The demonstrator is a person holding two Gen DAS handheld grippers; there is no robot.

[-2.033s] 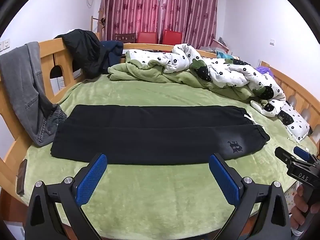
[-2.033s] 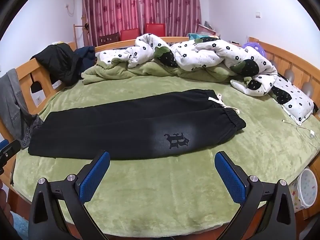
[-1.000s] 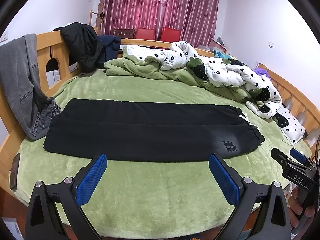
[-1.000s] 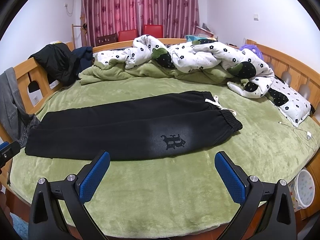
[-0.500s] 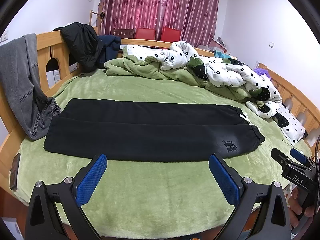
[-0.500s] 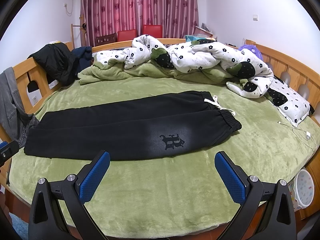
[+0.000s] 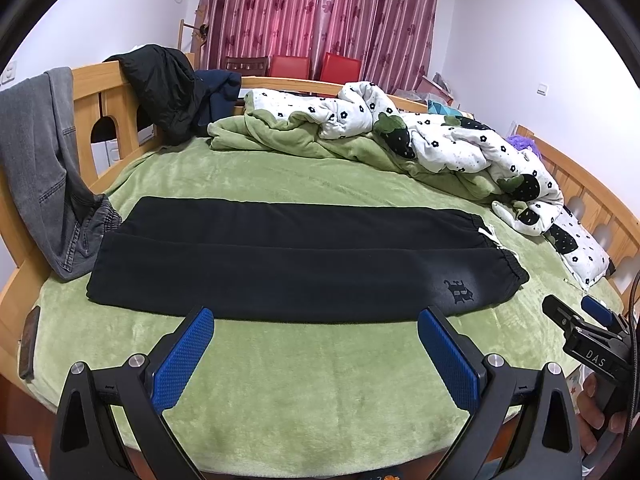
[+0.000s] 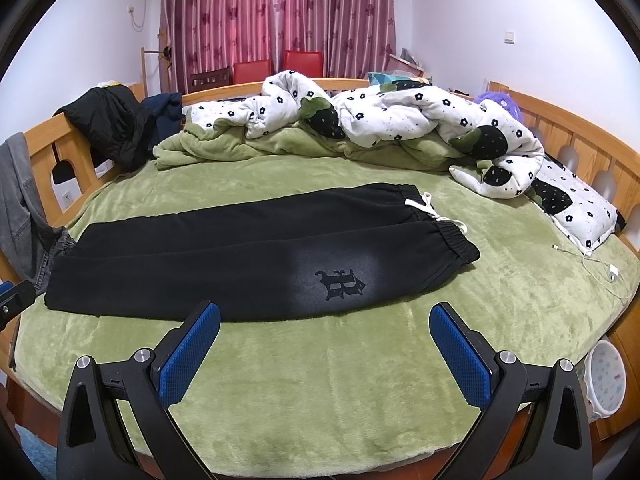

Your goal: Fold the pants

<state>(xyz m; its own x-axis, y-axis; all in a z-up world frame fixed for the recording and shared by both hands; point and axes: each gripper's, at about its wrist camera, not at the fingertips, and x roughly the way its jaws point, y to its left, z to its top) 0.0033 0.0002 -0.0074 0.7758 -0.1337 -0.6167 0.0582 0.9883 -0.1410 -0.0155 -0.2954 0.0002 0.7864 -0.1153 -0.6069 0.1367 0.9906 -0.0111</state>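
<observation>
Black pants (image 7: pixel 296 260) lie flat across the green bed (image 7: pixel 320 380), the two legs side by side, waistband with a white drawstring (image 8: pixel 428 208) at the right, leg ends at the left. A dark emblem (image 8: pixel 340 282) shows near the waist. The pants also show in the right wrist view (image 8: pixel 240 252). My left gripper (image 7: pixel 316 344) is open and empty, held above the bed's near edge, short of the pants. My right gripper (image 8: pixel 324 344) is open and empty, likewise short of the pants, and it shows at the right edge of the left wrist view (image 7: pixel 580 332).
A rumpled white flowered quilt and green blanket (image 7: pixel 400 140) lie at the back of the bed. Grey jeans (image 7: pixel 36 168) and a dark jacket (image 7: pixel 168 84) hang on the wooden frame at the left. A white charging cable (image 8: pixel 596 264) lies at the right. A phone (image 7: pixel 29 340) lies at the left edge.
Both grippers have pulled back and risen slightly over the first second. In the last half second nothing moved. The pants lie unchanged.
</observation>
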